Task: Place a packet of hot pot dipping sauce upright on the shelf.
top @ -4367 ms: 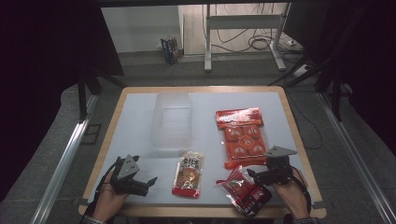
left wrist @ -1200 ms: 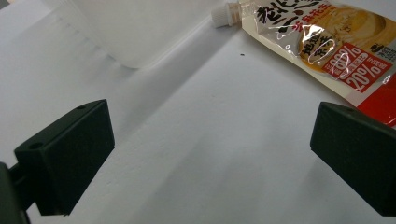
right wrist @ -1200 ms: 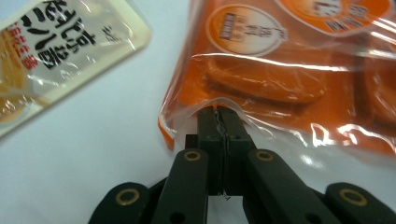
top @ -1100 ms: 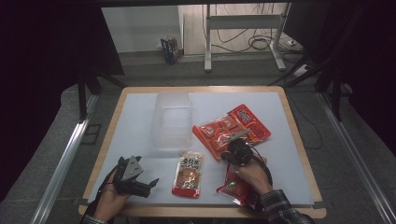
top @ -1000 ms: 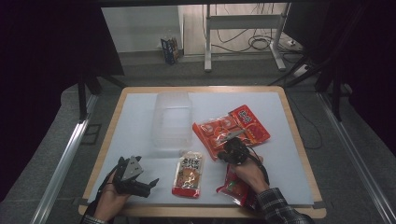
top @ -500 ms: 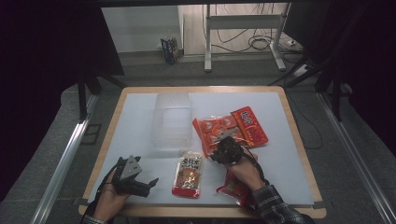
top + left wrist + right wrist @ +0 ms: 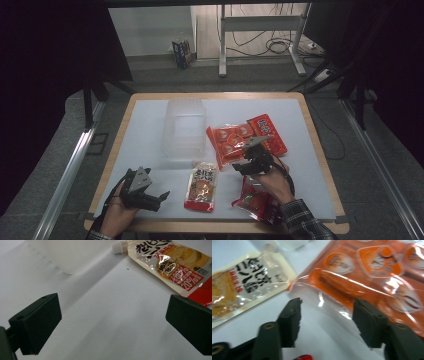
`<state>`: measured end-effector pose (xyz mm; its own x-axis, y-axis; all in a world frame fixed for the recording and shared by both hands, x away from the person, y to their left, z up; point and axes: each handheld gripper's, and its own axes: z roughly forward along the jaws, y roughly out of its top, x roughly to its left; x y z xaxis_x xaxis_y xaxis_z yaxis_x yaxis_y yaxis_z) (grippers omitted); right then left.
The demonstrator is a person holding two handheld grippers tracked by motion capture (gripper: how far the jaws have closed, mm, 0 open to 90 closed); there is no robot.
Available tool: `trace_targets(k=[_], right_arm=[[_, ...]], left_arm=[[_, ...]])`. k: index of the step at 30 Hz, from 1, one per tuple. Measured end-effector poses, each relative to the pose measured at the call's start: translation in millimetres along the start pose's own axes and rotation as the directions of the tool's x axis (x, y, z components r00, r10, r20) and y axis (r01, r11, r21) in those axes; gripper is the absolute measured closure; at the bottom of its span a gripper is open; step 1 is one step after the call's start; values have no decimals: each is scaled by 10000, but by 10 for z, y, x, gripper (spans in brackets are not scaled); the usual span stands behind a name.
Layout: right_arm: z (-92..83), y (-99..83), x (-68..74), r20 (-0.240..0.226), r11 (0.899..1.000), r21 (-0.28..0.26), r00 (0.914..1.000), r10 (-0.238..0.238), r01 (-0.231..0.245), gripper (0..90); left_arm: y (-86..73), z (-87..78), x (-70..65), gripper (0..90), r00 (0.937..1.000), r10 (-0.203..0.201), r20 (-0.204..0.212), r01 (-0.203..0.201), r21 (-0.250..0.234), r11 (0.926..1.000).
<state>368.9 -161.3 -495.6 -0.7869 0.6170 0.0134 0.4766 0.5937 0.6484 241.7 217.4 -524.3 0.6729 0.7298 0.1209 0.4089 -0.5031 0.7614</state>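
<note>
clear plastic container (image 7: 184, 127) on the bench (image 7: 150, 120) holds nothing. orange snack packet (image 7: 245, 140) now lies slewed toward it, released. right hand-held gripper (image 7: 245, 162) has just been opening, nothing clamped; left hand-held gripper (image 7: 155, 196) stands apart.

Orange snack bag (image 7: 245, 140), flat, angled, mid-table, just right of clear plastic box (image 7: 184, 128)
</note>
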Motion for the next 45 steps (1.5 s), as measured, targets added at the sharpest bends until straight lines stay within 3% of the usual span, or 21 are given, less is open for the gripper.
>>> trace_targets(k=[5,11,16,24,35,45], right_arm=[[-36,-32,-130,151,9992,-351,9997,172,-167,172],[-46,-66,-242,167,9988,-425,9996,235,-227,80],[-87,-99,-347,500,9974,-677,9983,286,-252,2],[-203,-163,-538,1204,9937,-1018,9909,595,-473,0],[-304,-280,-772,1696,9891,-1028,9780,1214,-1050,0],[-347,-415,-981,2150,9779,-913,9551,2040,-1883,0]], left_arm=[[-1,6,-5,4,10000,80,23,-80,61,9999],[0,7,-7,4,9998,209,17,-209,130,9997],[-2,19,-23,3,9995,318,10,-319,109,9994],[-1,18,-31,3,9986,522,11,-523,188,9985],[1,11,-28,3,9988,497,8,-497,196,9986],[2,21,-38,3,9983,574,61,-576,281,9979]])
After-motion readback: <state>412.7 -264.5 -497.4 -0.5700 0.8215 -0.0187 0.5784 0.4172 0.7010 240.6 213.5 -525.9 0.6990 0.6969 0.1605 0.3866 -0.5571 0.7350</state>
